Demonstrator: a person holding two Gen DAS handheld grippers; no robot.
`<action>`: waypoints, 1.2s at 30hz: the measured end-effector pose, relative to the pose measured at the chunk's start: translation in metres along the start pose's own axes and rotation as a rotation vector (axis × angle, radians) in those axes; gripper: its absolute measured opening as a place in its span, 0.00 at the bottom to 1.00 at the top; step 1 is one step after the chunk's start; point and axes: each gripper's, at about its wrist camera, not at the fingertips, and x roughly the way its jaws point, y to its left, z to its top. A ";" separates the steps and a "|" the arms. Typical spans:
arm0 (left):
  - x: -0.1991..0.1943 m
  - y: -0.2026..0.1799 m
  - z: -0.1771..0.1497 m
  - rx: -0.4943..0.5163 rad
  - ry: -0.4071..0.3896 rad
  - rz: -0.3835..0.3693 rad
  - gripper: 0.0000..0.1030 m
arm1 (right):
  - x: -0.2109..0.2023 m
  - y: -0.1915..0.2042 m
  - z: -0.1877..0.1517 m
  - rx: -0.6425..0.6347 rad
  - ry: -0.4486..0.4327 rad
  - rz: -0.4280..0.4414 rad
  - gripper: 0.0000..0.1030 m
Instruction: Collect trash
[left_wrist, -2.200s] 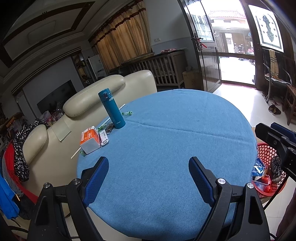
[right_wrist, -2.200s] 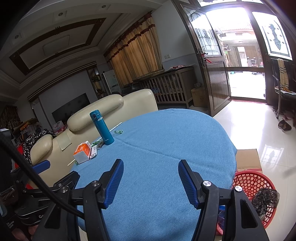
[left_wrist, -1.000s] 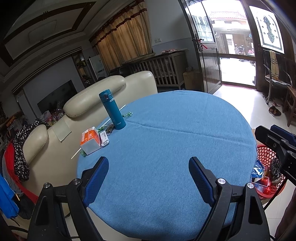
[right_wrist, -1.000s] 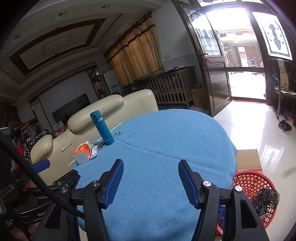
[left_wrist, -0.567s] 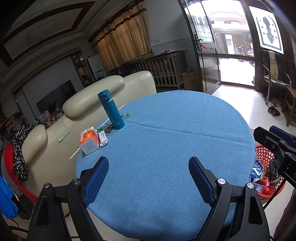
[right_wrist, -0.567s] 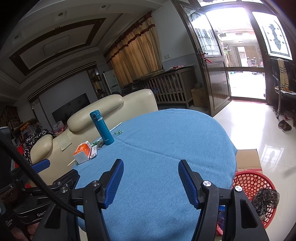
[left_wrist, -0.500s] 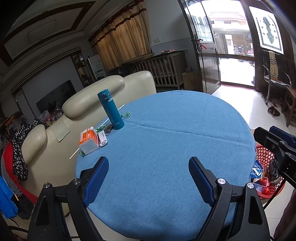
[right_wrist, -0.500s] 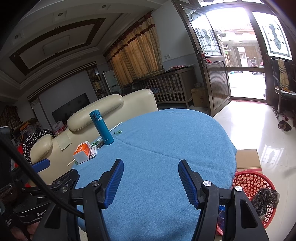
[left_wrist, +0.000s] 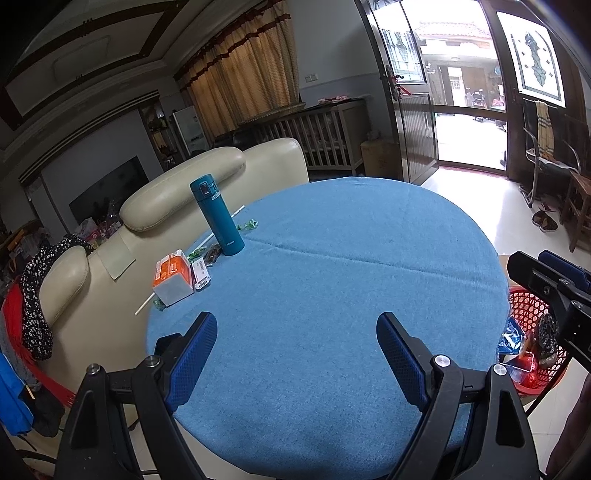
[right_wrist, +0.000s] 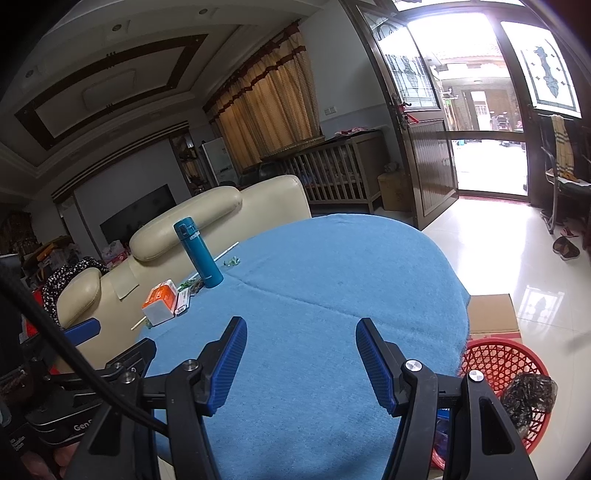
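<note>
Both the left tool (left_wrist: 295, 347) and right tool (right_wrist: 301, 354) are being held wide apart, empty, over the blue bench (left_wrist: 351, 266). Green wrappers (left_wrist: 246, 225) are lying beside the teal flask (left_wrist: 218, 216); the red basket (right_wrist: 495, 363) is being kept on the floor beside the bench.

basket contents (left_wrist: 517, 347): partly hidden behind the table edge (left_wrist: 495, 354), items unidentifiable
box label (left_wrist: 201, 273): print too small to read
</note>
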 end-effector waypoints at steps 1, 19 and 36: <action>0.000 0.000 0.000 0.000 0.000 0.000 0.86 | 0.000 0.000 0.000 0.000 -0.001 0.001 0.64; -0.001 -0.002 0.001 0.009 0.001 0.000 0.86 | 0.003 0.003 -0.001 -0.004 0.008 0.008 0.64; -0.002 -0.004 0.001 0.015 -0.001 -0.002 0.86 | 0.000 0.001 -0.001 0.003 -0.003 0.001 0.64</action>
